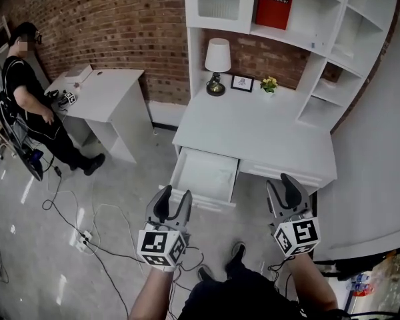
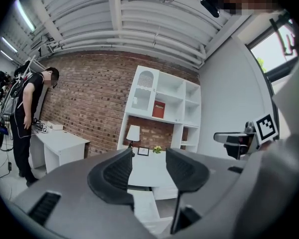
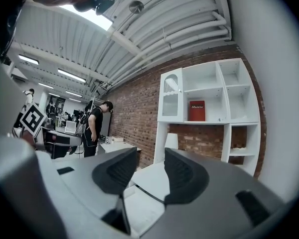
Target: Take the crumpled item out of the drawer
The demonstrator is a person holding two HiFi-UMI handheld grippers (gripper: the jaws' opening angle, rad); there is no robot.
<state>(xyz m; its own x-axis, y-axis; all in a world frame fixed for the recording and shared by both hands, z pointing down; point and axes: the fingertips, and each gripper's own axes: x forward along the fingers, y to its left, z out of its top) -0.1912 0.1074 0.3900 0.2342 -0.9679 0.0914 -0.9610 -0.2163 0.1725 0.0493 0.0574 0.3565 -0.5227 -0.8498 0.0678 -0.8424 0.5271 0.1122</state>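
Hovering before open drawer: left tool, right tool both spread wide, nothing held.

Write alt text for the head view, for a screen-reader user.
Two open grey claws, left claw and right claw, hover empty before a white desk whose left white drawer is pulled open. A white table lamp stands on the desk; a person in black stands at another white table, far left.

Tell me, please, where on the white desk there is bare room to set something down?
The desk top is bare across its front and middle, from the edge above the open drawer to the right corner. Only the back is crowded: lamp, picture frame and flower pot stand in a row.
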